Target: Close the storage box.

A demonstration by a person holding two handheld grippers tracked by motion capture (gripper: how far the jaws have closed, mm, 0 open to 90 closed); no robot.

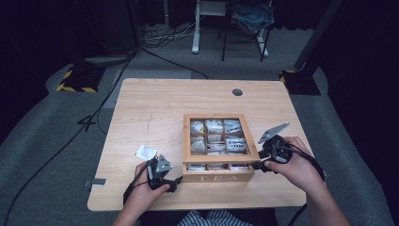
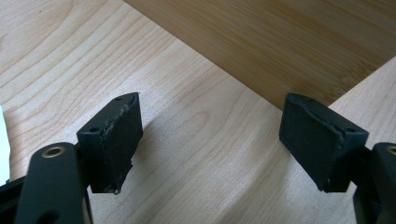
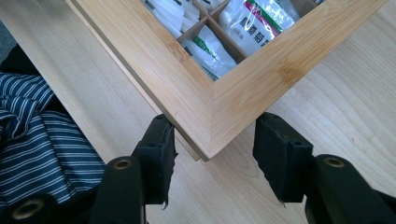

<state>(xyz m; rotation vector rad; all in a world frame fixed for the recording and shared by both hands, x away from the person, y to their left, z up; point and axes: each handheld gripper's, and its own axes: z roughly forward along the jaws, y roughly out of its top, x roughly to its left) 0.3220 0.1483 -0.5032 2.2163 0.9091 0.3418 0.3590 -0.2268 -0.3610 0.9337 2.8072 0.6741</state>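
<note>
your right gripper (image 3: 212, 158) straddles tea box (image 3: 243, 88) corner, pads maybe touching, can't tell; left gripper (image 2: 210, 140) spread, empty, beside box

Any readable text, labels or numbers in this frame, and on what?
"TEA": on the front wall of the wooden tea box, seen from the high view.
Sachets in the box: green and red print with characters, too blurred to read.
White packet lying on the table: print too small to read.

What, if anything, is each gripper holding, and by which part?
Left gripper: nothing, jaws open over the table. Right gripper: jaws straddle the near right corner of the tea box; whether they clamp it cannot be told.
</note>
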